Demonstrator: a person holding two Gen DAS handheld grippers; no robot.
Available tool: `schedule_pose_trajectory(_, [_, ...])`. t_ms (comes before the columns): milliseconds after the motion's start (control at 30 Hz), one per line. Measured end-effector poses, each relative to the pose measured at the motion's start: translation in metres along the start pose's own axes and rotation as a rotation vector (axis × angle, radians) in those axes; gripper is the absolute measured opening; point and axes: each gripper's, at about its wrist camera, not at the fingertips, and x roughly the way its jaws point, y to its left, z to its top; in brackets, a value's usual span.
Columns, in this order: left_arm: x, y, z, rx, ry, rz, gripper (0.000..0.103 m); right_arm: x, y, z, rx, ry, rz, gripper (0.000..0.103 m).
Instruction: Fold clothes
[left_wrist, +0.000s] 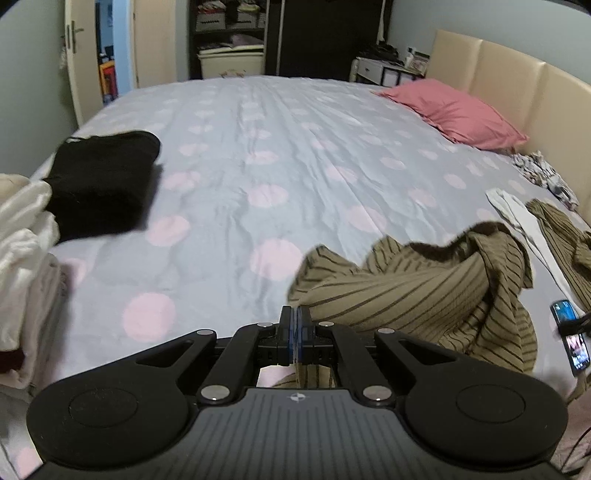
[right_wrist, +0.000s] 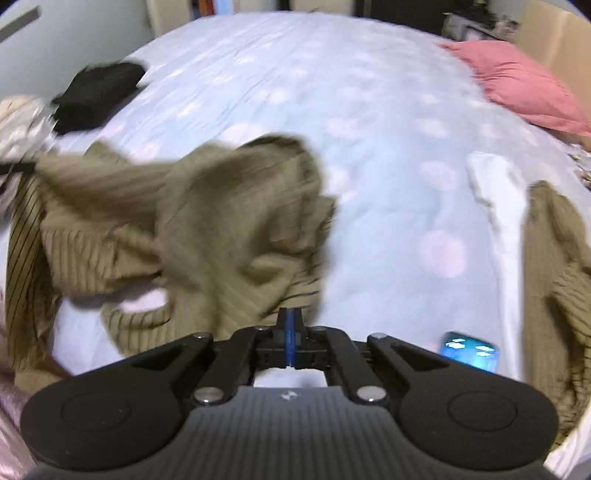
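An olive striped garment (left_wrist: 424, 291) hangs bunched over the grey dotted bed sheet (left_wrist: 258, 147). My left gripper (left_wrist: 295, 314) is shut on an edge of it, with cloth showing below the jaws. In the right wrist view the same garment (right_wrist: 207, 229) is blurred with motion. My right gripper (right_wrist: 291, 317) is shut, its tips at the garment's near edge; the grip is not clear.
A folded black garment (left_wrist: 99, 181) lies at the left, beside a white clothes pile (left_wrist: 22, 258). A pink pillow (left_wrist: 454, 112) lies by the headboard. More olive cloth (right_wrist: 554, 266), a white cloth (right_wrist: 498, 206) and a lit phone (right_wrist: 467, 349) lie at the right.
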Motion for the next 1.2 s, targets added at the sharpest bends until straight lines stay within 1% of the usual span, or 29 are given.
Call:
schedule_pose_trajectory(33, [-0.001, 0.002, 0.002, -0.008, -0.002, 0.001, 0.0, -0.002, 0.002, 0.0, 0.003, -0.011, 0.014, 0.005])
schedule_pose_trajectory(100, [0.0, 0.002, 0.003, -0.02, 0.003, -0.006, 0.0, -0.002, 0.011, -0.002, 0.0, -0.027, 0.053, 0.005])
schedule_pose_trajectory(233, [0.004, -0.004, 0.003, -0.009, 0.016, -0.008, 0.0, 0.018, 0.051, -0.003, -0.009, -0.018, 0.124, 0.007])
schedule_pose_trajectory(300, [0.004, -0.006, 0.003, 0.001, 0.018, -0.009, 0.0, 0.029, 0.072, -0.003, 0.001, -0.008, 0.15, 0.013])
schedule_pose_trajectory(333, [0.004, -0.007, 0.002, 0.004, 0.019, -0.009, 0.0, 0.035, 0.08, -0.004, 0.012, -0.006, 0.162, 0.025])
schedule_pose_trajectory(367, [0.004, -0.007, 0.002, 0.004, 0.02, -0.011, 0.0, 0.041, 0.089, -0.005, 0.02, -0.003, 0.166, 0.033])
schedule_pose_trajectory(433, [0.005, -0.007, 0.002, 0.002, 0.022, -0.016, 0.0, 0.056, 0.107, -0.004, 0.039, 0.008, 0.172, 0.034])
schedule_pose_trajectory(500, [0.005, -0.008, 0.001, 0.003, 0.024, -0.021, 0.0, 0.067, 0.116, -0.005, 0.068, 0.028, 0.179, 0.035])
schedule_pose_trajectory(600, [0.006, -0.009, 0.0, 0.006, 0.027, -0.027, 0.0, 0.084, 0.125, -0.006, 0.136, 0.051, 0.169, 0.042])
schedule_pose_trajectory(667, [0.006, -0.01, -0.002, 0.006, 0.029, -0.032, 0.0, 0.094, 0.127, -0.008, 0.193, 0.055, 0.155, 0.048])
schedule_pose_trajectory(767, [0.006, -0.008, -0.004, 0.007, 0.031, -0.035, 0.0, 0.108, 0.132, -0.011, 0.252, 0.071, 0.133, 0.049])
schedule_pose_trajectory(833, [0.007, -0.008, -0.004, 0.006, 0.034, -0.036, 0.0, 0.117, 0.139, -0.016, 0.264, 0.086, 0.13, 0.049])
schedule_pose_trajectory(900, [0.007, -0.008, -0.005, 0.005, 0.036, -0.039, 0.0, 0.123, 0.149, -0.022, 0.242, 0.098, 0.114, 0.045])
schedule_pose_trajectory(933, [0.007, -0.008, -0.005, 0.006, 0.037, -0.04, 0.0, 0.124, 0.152, -0.024, 0.215, 0.093, 0.089, 0.033])
schedule_pose_trajectory(967, [0.007, -0.008, -0.005, 0.006, 0.037, -0.041, 0.0, 0.124, 0.154, -0.026, 0.185, 0.085, 0.061, 0.017])
schedule_pose_trajectory(1000, [0.007, -0.008, -0.005, 0.006, 0.038, -0.042, 0.0, 0.123, 0.153, -0.026, 0.171, 0.08, 0.053, 0.012])
schedule_pose_trajectory(1033, [0.007, -0.008, -0.005, 0.007, 0.038, -0.043, 0.0, 0.12, 0.149, -0.026, 0.17, 0.081, 0.064, 0.006])
schedule_pose_trajectory(1100, [0.007, -0.009, -0.005, 0.008, 0.037, -0.041, 0.0, 0.115, 0.139, -0.025, 0.173, 0.084, 0.09, 0.004])
schedule_pose_trajectory(1200, [0.009, -0.009, -0.005, 0.009, 0.039, -0.037, 0.0, 0.093, 0.124, -0.02, 0.128, 0.068, 0.096, 0.004])
